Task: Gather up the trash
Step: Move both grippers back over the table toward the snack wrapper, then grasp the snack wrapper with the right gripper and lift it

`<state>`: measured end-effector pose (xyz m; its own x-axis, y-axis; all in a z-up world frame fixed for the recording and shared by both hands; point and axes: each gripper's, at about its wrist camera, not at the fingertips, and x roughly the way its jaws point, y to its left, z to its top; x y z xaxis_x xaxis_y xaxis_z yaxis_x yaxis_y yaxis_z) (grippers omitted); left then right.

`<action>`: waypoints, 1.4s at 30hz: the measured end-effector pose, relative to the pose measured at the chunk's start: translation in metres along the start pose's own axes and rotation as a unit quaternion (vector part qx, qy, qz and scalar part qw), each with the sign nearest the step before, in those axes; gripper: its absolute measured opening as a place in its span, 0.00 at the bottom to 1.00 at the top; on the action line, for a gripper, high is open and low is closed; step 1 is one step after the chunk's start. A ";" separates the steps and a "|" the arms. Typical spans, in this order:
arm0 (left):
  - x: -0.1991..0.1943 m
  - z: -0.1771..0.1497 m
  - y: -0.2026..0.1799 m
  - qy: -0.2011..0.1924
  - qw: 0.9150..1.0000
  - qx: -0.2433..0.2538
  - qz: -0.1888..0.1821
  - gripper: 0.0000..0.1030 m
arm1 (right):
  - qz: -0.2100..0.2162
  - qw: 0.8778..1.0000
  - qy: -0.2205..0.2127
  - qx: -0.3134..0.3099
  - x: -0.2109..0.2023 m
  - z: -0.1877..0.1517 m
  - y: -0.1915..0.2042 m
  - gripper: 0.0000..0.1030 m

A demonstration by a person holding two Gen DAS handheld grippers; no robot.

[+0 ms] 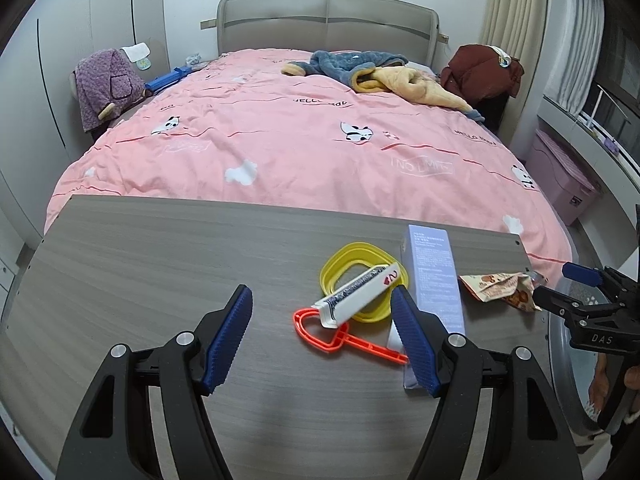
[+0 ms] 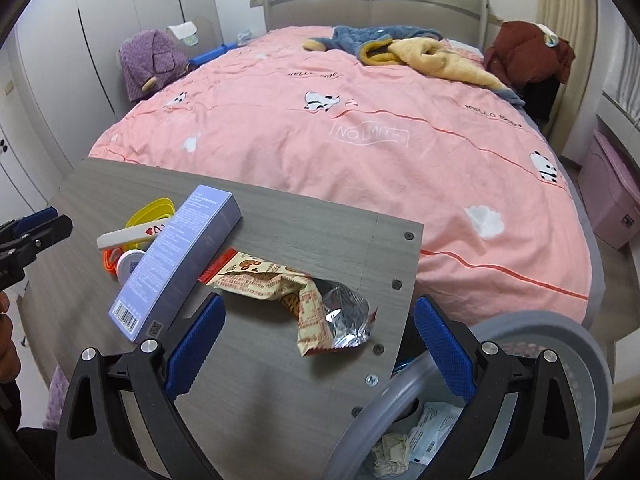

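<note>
- My right gripper (image 2: pixel 316 344) hangs wide and empty above the snack wrapper (image 2: pixel 304 300); that's my pick.
- Left gripper (image 1: pixel 322 338) spread, holding nothing.
- Next: drop, pinch it, swing to the bin (image 2: pixel 560 344).

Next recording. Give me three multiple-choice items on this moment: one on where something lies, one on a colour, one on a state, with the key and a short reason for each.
1. Where does the torn snack wrapper lie?
A. on the wooden table, near its corner by the bin
B. inside the grey bin
C. on the pink bed cover

2. What colour is the ring-shaped lid under the white tube?
A. green
B. yellow
C. purple

3. How is the right gripper?
A. shut on the purple box
B. shut on the wrapper
C. open, holding nothing

Key: 1 A, the wrapper rests on the tabletop beside the bin's rim. 2 B, the lid shows plain yellow in both views. 3 C, its blue pads stand wide apart, touching nothing.
</note>
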<state>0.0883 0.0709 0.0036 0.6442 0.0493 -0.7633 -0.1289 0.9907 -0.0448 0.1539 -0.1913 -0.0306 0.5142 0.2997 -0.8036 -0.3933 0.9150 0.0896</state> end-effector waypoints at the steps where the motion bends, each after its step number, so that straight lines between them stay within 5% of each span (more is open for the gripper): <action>1: 0.002 0.001 0.001 0.001 1.000 -0.002 0.001 0.67 | 0.005 1.000 0.005 -0.003 0.004 0.002 -0.001 0.91; 18: 0.014 0.009 0.011 0.007 1.000 -0.016 0.006 0.67 | 0.053 0.995 0.073 -0.034 0.051 0.019 0.000 0.91; 33: 0.010 0.007 0.015 0.002 1.000 -0.020 -0.002 0.67 | 0.089 0.992 0.075 -0.045 0.033 -0.008 0.037 0.91; 38: 0.011 0.006 0.017 0.003 1.000 -0.019 0.002 0.67 | 0.052 0.997 0.055 -0.023 0.031 -0.006 0.034 0.89; 42: 0.010 0.006 0.024 0.006 1.000 -0.021 0.008 0.67 | 0.034 0.998 0.056 0.010 0.040 0.001 0.026 0.75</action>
<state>0.0962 0.0958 -0.0020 0.6332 0.0627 -0.7715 -0.1705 0.9835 -0.0600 0.1650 -0.1554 -0.0603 0.3988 0.3296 -0.8558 -0.4078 0.8996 0.1564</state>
